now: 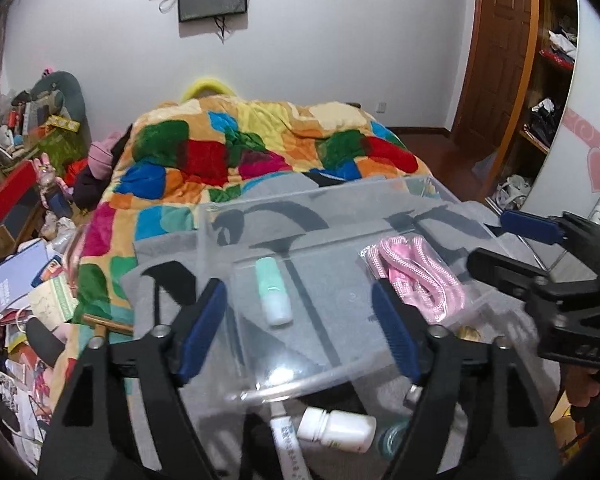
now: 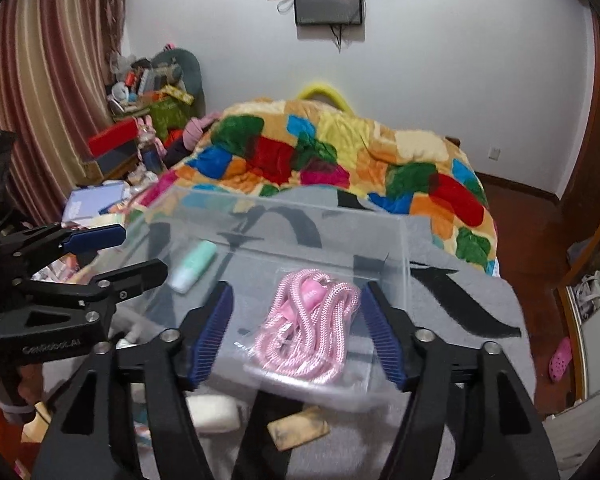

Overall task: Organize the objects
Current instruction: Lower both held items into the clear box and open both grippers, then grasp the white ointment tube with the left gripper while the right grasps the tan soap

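Observation:
A clear plastic box (image 1: 428,194) stands on a grey mat on the bed; it also shows in the right wrist view (image 2: 404,240). Inside lie a mint-green tube (image 1: 275,295) (image 2: 192,266) and a bagged pink rope (image 1: 416,276) (image 2: 312,320). My left gripper (image 1: 300,332) is open and empty, above the box's near wall, in line with the tube. My right gripper (image 2: 298,334) is open and empty, with the pink rope between its fingers. Each gripper shows in the other's view, the right one (image 1: 512,248) and the left one (image 2: 132,248).
In front of the box lie a white bottle (image 1: 336,430), a printed tube (image 1: 288,448), a white bar (image 2: 216,412) and a tan flat piece (image 2: 298,428). A patchwork quilt (image 1: 260,152) covers the bed. Clutter (image 1: 32,288) lines the left; shelves (image 1: 548,112) stand at the right.

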`<state>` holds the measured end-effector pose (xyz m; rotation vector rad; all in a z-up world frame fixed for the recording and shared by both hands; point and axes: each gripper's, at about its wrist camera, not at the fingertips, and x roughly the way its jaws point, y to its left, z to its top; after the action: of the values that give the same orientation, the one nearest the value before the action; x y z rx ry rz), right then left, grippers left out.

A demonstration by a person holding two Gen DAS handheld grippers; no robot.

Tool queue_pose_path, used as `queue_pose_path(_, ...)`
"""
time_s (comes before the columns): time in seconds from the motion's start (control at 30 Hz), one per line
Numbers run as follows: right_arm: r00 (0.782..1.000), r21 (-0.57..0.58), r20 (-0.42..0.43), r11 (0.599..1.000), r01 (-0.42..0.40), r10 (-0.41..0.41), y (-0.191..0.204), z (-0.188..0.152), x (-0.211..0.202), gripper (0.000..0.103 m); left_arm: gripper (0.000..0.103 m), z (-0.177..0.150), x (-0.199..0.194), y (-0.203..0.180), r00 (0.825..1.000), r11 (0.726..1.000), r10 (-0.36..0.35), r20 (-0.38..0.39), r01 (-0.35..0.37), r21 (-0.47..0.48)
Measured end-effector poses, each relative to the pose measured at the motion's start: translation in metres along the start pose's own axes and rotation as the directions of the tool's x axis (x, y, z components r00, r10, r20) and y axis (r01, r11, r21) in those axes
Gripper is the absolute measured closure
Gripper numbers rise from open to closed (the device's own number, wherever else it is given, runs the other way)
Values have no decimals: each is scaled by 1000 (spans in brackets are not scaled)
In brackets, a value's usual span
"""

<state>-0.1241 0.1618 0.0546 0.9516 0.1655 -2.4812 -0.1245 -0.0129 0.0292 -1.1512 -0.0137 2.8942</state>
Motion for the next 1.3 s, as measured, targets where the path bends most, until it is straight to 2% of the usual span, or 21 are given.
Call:
queue_pose_path(0.1,999,7,30,1000,-22,21,1,-4,-18,30,6,-4,-16,3,999,1000,20,34,-20,-6)
queue_pose_path(0.27,998,4,51,999,-40,39,3,-17,-36,23,4,-16,-34,11,998,999,28,54,-27,-27)
queue_pose_path(0.7,1000,-32,-9,999,-30,30,4,-63,-42,22,4,-70,-35,27,999,998,17,-40,-19,-57)
queue_pose_path(0.97,994,-51,-110,999,18,-23,-6,-89,-7,22,5,-102,-9,31,990,999,23,-142,-30,-45)
queue_pose_path(1.03,991,-35,-131,999,3,-7,-12,-91,2,22,8,-108,-1,33,986,998,29,-164,-39,-56)
queue_pose_path(1.1,987,-19,-161,1000,-15,12,-16,-92,12,22,21,-111,6,34,983,997,23,-182,-35,-63)
queue_pose_path(1.13,984,-15,-176,999,-31,28,-18,-92,17,22,21,-112,7,34,984,997,33,-175,-43,-59)
queue_pose_path(1.23,981,-26,-189,999,-41,35,-16,-92,26,38,34,-113,6,28,988,998,41,-147,-47,-41)
queue_pose_path(1.3,980,-36,-194,999,-41,33,-14,-92,31,50,51,-113,4,24,990,999,38,-133,-42,-28)
